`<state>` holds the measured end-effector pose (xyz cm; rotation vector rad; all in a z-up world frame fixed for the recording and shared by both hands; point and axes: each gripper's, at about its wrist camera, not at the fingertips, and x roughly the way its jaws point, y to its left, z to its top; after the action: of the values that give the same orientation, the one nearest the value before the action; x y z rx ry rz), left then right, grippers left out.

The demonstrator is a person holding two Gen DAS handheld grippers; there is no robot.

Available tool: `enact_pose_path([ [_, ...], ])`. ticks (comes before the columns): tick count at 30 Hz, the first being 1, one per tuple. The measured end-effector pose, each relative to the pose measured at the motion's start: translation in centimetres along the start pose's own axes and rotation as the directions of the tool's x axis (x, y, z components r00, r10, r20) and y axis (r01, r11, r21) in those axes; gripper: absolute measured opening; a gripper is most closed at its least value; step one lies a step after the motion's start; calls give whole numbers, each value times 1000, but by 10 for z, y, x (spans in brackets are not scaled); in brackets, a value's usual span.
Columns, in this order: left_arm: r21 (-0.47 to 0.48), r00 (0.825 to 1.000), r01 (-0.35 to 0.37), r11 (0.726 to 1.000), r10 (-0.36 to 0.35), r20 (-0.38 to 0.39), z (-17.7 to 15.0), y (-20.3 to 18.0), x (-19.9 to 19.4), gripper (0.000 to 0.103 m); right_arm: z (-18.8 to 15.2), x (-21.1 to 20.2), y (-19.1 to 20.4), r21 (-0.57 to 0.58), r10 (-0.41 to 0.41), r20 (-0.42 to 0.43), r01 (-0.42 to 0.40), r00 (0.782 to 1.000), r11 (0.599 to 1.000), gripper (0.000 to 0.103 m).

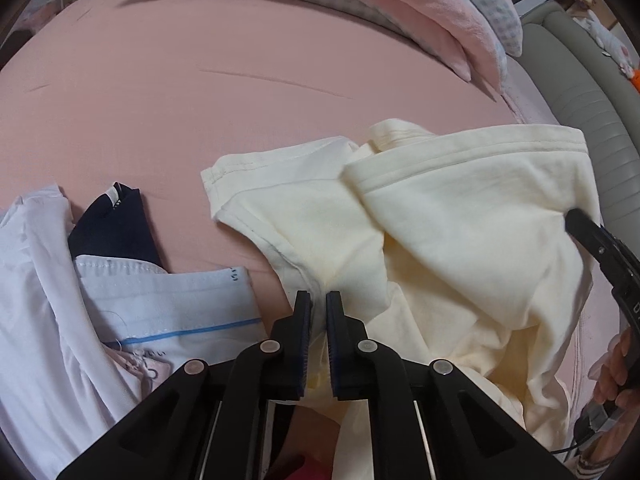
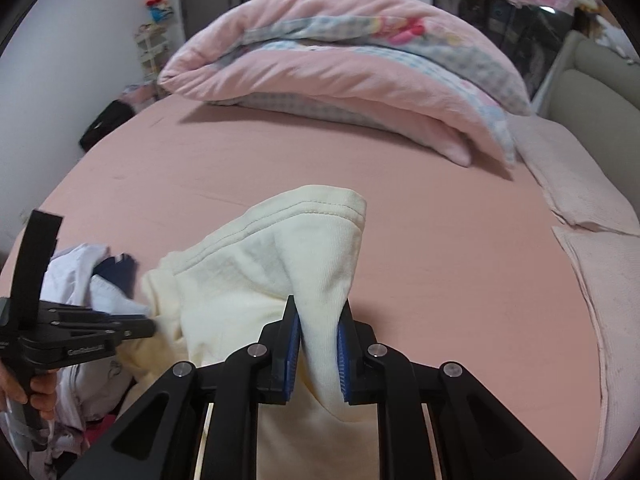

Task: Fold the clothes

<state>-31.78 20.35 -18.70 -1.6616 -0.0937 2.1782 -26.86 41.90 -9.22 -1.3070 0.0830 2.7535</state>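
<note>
Here both claws (image 1: 318,300) (image 2: 319,306) pinch cream shirt (image 1: 460,216); its lower part cut off.

Handheld two-finger grippers, black housing with blue finger pads

The left gripper (image 1: 319,300) and right gripper (image 2: 319,308) share one construction: matte black angular linkage arms with triangular cut-outs, joined by round silver pivot pins, two per side. Each finger carries a ribbed blue pad (image 2: 295,356) on its inner face; bright metal rails show between the linkage arms near the camera. Seen from outside in the right wrist view, the left gripper body is black with small screws, white lettering too blurred to read, and a flat black strap (image 2: 36,264) rising from it. A thin dark cable (image 1: 568,446) runs below the right hand (image 1: 614,376), with a striped cuff (image 1: 596,466) at the wrist.
</note>
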Motion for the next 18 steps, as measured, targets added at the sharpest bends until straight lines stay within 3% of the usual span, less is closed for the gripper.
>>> enact_pose_path([
  [6,-6,1000,-26,1000,26,-4,9,-3,6,6,-1,0,-5,-74,-117,5,117,993,990,14],
  [18,35,996,-89,995,89,8,22,0,-7,6,11,8,-31,-66,-215,-25,213,976,975,14],
])
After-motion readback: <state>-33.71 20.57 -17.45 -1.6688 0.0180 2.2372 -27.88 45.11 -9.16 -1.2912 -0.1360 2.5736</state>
